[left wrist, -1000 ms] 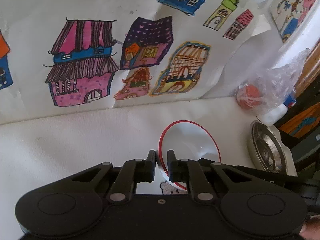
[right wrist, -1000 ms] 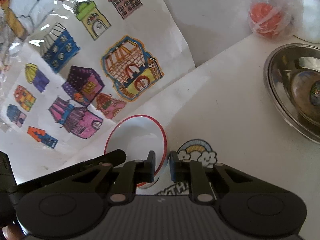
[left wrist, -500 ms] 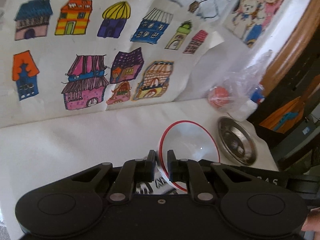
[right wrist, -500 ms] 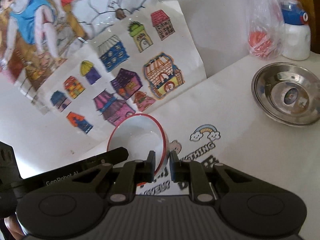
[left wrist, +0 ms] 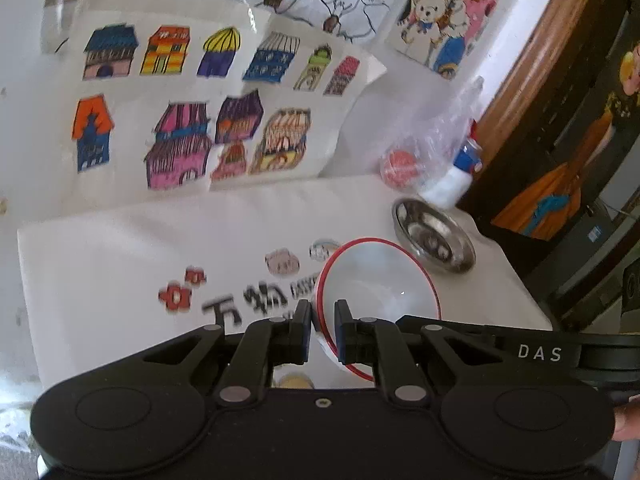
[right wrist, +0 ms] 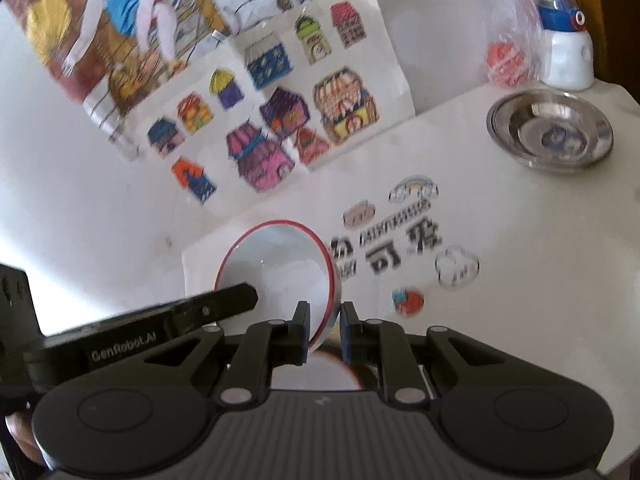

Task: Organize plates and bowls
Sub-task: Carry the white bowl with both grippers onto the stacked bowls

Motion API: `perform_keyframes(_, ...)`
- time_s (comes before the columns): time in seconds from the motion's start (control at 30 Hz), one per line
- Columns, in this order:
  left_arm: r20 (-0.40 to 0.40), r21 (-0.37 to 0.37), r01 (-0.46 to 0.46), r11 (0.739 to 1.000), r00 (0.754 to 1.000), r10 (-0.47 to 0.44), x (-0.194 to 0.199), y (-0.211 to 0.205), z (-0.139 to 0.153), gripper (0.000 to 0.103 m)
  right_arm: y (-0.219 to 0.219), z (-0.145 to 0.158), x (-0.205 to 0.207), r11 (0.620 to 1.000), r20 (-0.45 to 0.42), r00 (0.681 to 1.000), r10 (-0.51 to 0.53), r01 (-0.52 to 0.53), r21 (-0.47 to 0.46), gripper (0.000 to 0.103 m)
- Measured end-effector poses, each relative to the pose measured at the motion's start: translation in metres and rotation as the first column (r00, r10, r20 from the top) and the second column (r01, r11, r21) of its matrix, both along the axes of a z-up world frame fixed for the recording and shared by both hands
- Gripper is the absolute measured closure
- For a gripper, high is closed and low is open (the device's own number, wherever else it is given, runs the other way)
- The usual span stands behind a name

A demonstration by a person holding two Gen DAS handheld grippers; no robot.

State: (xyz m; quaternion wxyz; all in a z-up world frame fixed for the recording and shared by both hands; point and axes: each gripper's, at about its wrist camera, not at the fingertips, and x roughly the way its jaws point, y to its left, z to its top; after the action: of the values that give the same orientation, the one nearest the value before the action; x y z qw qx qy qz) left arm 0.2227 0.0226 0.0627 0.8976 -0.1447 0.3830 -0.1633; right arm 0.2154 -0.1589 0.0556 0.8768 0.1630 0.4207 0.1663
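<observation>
We grip the white red-rimmed bowl (left wrist: 376,280) with left gripper (left wrist: 323,326) and right gripper (right wrist: 325,330) above the white table (right wrist: 520,240), not yet stacked on the steel dish (right wrist: 550,130) at two o'clock.

You have a white bowl with a thin red rim (left wrist: 376,276) held above the white counter (right wrist: 540,240), tilted, its opposite edges pinched by the left gripper (left wrist: 323,326) and the right gripper (right wrist: 324,332). A shallow, round stainless-steel plate (right wrist: 550,130) sits flat near the counter's far corner, well apart from the bowl, with something small and blurred in its middle.
</observation>
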Motion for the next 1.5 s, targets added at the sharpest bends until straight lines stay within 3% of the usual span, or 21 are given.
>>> perform_keyframes(0.47,-0.018,0.072,0.072,0.995,0.997,-0.071,-0.060,-0.002,-0.017,0.091,0.006,-0.029,-0.042,0.997,-0.093,0.994,0.054,-0.058,-0.049,0.084)
perform_keyframes(0.93,-0.060,0.114,0.111,0.987,0.993,-0.104,-0.064,-0.012,-0.039,0.091,0.006,-0.037,-0.034,0.995,-0.142,0.988,0.059,-0.070,-0.077,0.084)
perform_keyframes(1.5,-0.025,0.194,0.149,0.970,0.989,-0.147,-0.069,-0.020,-0.039,0.091,0.014,-0.036,-0.035,0.983,-0.132,0.988,0.076,-0.097,-0.155,0.084)
